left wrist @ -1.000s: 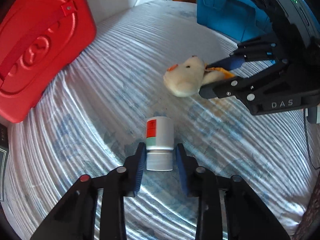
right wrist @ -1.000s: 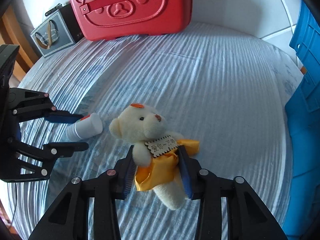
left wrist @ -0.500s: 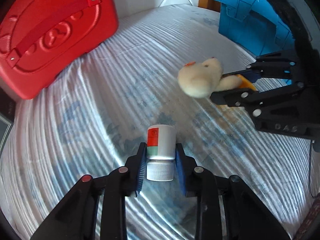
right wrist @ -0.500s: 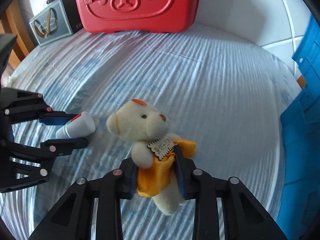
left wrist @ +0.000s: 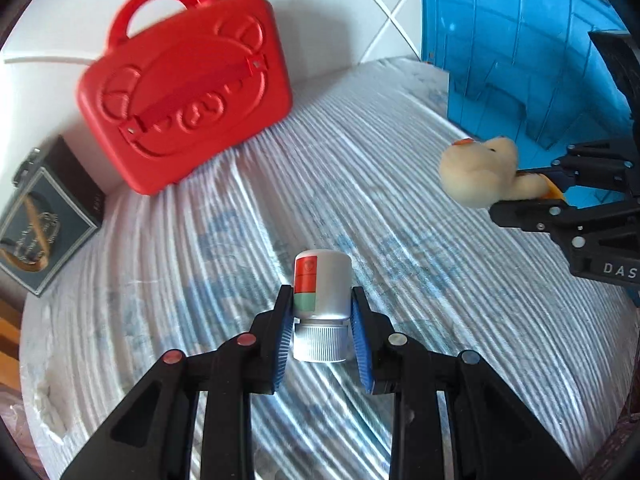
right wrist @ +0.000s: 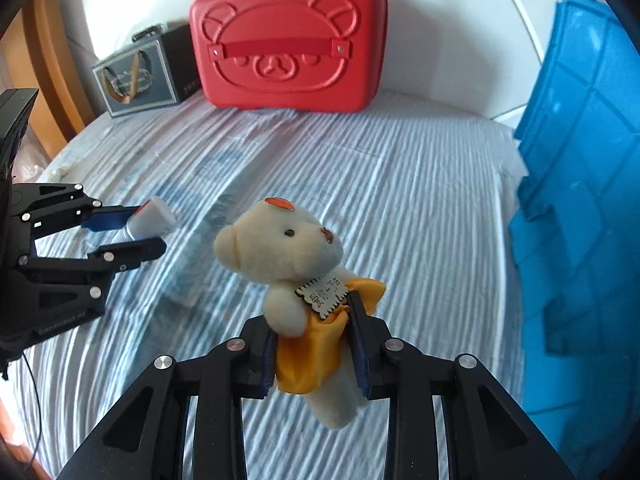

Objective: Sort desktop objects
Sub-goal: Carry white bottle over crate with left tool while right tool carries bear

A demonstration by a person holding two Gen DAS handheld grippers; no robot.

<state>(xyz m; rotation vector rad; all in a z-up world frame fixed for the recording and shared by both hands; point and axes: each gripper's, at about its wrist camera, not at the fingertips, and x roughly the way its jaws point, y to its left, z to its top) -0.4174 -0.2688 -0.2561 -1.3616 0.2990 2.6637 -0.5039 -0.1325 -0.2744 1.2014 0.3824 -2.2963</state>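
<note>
My left gripper (left wrist: 320, 304) is shut on a small silver-white bottle (left wrist: 322, 284) with a red and green label and a ribbed cap, and holds it above the striped cloth. The right wrist view shows that left gripper (right wrist: 150, 228) at the left with the bottle (right wrist: 154, 218) in it. My right gripper (right wrist: 314, 320) is shut on the yellow dress of a cream teddy bear (right wrist: 280, 248), whose head and legs stick out clear of the cloth. In the left wrist view the right gripper (left wrist: 516, 190) holds the bear (left wrist: 476, 168) at the right.
A red bear-face case (right wrist: 288, 40) stands against the white wall at the back, with a dark picture box (right wrist: 136, 76) beside it. A blue plastic crate (right wrist: 580, 184) fills the right side. The striped cloth (right wrist: 420, 200) covers the surface.
Both grippers have risen off the cloth, the left with the bottle and the right with the bear. The right jaws have drawn tighter on the bear's dress.
</note>
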